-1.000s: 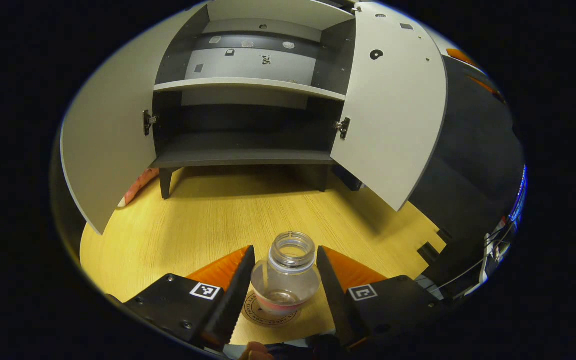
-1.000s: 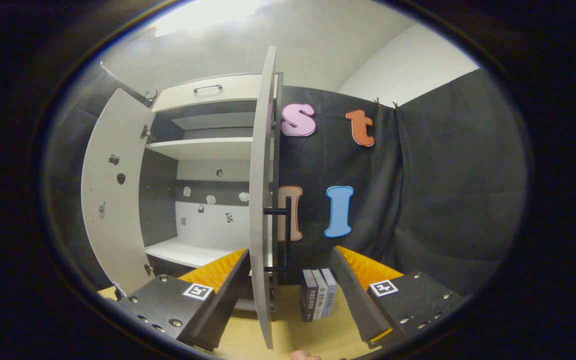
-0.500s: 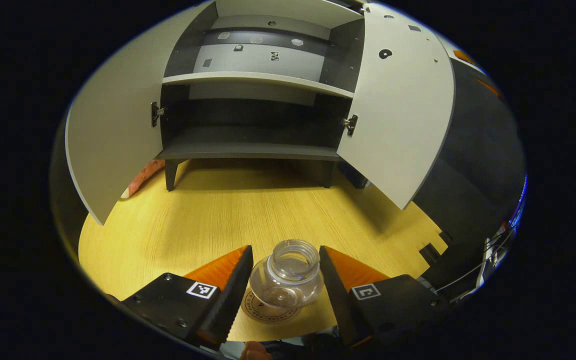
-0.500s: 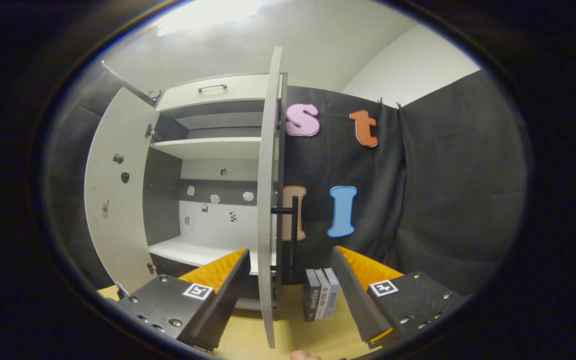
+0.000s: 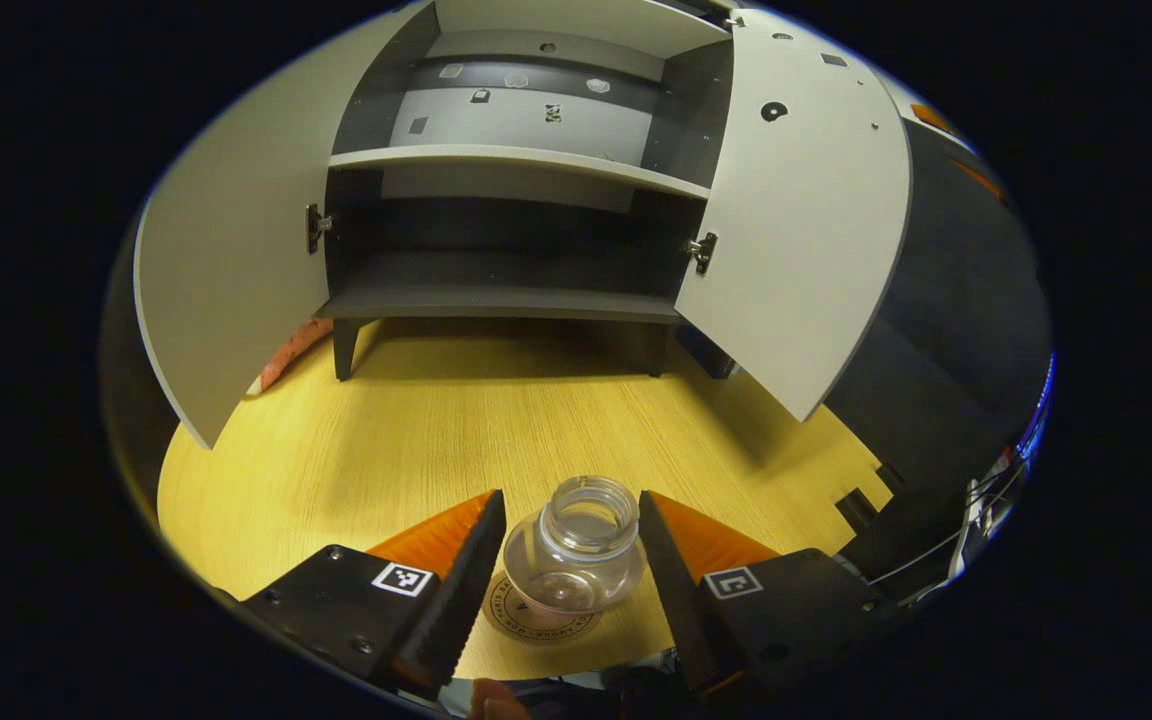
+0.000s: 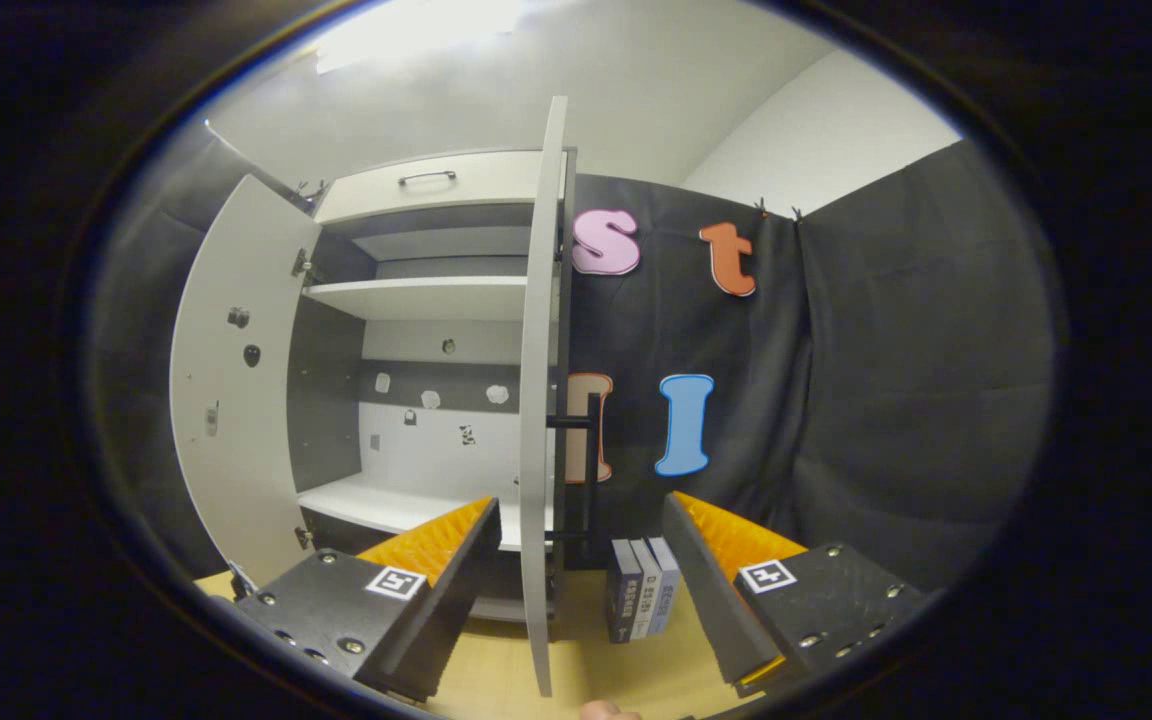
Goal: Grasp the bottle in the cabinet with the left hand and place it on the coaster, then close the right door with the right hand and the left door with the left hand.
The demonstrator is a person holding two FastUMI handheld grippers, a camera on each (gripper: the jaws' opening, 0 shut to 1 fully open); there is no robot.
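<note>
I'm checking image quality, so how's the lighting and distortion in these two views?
Left gripper view: fisheye bows the cabinet doors, dark lower shelf, bottle sharp. Right gripper view: ceiling glare at top, right door edge-on and bowed, no blur.

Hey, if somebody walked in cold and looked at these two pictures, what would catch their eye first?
Probably the clear bottle standing on the round coaster on the yellow wooden table, framed by the open left gripper. Behind it, the cabinet gapes with both doors wide. In the right gripper view, the right door stands edge-on ahead of the open right gripper.
</note>
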